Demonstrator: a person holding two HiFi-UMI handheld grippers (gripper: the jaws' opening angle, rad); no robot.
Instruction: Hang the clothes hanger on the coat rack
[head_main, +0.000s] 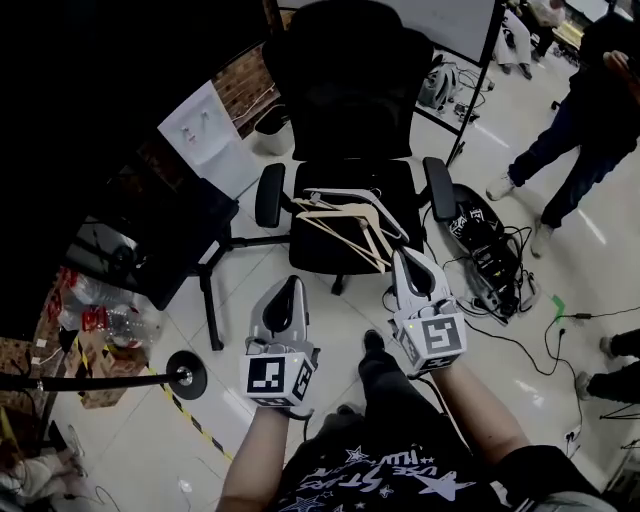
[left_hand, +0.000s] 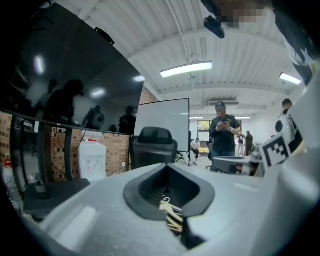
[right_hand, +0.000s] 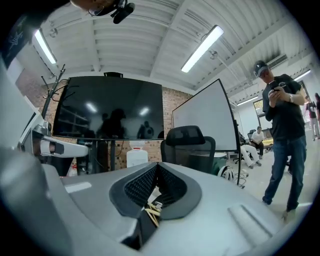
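My left gripper and right gripper: grey shells, black ribbed pads, black-white marker cubes. Black star-print T-shirt, dark trousers.

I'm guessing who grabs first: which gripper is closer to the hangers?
The right gripper: its tip sits beside the hangers on the chair, while the left gripper is farther.

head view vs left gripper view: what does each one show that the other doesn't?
Head view only: floor cables and the wearer's left forearm.
Left gripper view only: the ceiling light and the ribbed ceiling.
Both: the black office chair, the wooden hangers on its seat, and the right claw.
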